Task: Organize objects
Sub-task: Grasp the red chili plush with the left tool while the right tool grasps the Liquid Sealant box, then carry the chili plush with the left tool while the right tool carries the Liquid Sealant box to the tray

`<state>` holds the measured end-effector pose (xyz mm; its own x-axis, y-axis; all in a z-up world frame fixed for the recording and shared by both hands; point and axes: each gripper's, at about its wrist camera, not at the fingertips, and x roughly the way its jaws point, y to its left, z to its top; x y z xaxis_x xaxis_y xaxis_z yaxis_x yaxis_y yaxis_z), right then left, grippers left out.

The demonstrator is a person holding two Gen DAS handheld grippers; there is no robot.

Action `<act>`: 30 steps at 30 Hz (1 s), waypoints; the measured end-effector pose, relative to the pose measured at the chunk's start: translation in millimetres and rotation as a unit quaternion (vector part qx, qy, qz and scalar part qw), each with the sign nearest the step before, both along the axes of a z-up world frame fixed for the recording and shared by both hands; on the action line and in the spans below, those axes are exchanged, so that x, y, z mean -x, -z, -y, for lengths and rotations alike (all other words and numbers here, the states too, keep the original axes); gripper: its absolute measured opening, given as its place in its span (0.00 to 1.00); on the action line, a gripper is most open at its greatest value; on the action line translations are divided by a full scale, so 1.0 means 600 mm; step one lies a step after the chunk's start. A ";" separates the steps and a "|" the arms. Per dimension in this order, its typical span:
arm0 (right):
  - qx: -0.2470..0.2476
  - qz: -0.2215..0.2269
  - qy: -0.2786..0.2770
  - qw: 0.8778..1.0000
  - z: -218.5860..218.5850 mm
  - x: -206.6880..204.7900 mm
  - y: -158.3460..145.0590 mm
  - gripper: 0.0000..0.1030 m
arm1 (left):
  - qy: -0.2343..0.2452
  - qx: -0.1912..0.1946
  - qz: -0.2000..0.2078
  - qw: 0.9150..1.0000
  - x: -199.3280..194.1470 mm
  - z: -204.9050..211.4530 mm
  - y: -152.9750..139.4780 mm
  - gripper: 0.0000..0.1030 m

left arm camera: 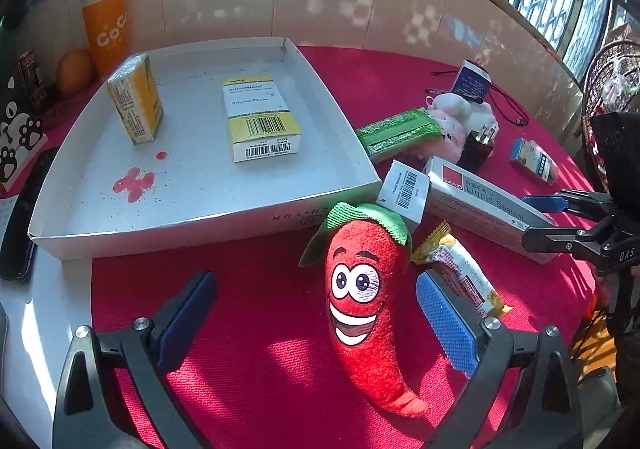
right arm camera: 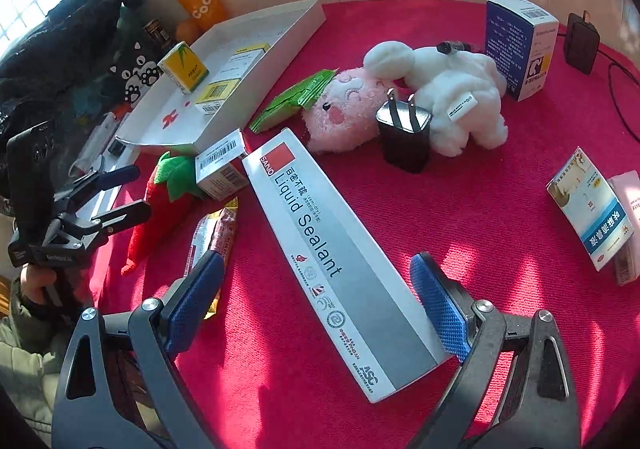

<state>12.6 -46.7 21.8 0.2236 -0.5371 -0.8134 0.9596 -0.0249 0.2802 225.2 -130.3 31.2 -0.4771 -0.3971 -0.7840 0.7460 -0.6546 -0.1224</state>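
My left gripper (left arm camera: 316, 313) is open, its jaws on either side of a red plush chili (left arm camera: 366, 301) with a green cap lying on the red cloth; the chili also shows in the right wrist view (right arm camera: 160, 201). My right gripper (right arm camera: 316, 297) is open around the near end of a long white Liquid Sealant box (right arm camera: 332, 257), also seen in the left wrist view (left arm camera: 488, 205). The white tray (left arm camera: 208, 213) holds a yellow carton (left arm camera: 136, 103) and a white-and-yellow medicine box (left arm camera: 260, 121).
On the red cloth lie a snack bar (left arm camera: 460, 273), a small barcode box (left arm camera: 404, 189), a green packet (left arm camera: 396, 131), a pink-and-white plush (right arm camera: 412, 97), a black charger (right arm camera: 404, 137), a blue box (right arm camera: 520, 45) and more medicine boxes (right arm camera: 592, 209). An orange cup (left arm camera: 106, 29) stands behind the tray.
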 end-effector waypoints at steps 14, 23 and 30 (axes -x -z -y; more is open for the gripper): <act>0.010 -0.118 -0.001 0.993 0.018 -0.034 0.023 0.61 | 0.023 0.029 0.061 0.997 0.052 -0.008 0.032 0.68; 0.045 -0.152 0.015 0.987 -0.021 -0.070 0.011 0.41 | 0.017 0.041 0.019 0.999 0.029 -0.027 0.013 0.31; 0.121 -0.128 0.066 0.982 -0.073 -0.057 -0.065 0.41 | 0.009 0.109 -0.014 0.994 0.019 -0.055 -0.034 0.31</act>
<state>46.8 -3.0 60.8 -0.0554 -0.7323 -0.6787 0.9923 -0.1157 0.0438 213.5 -97.2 51.8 -0.5064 -0.5477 -0.6660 0.7325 -0.6807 0.0028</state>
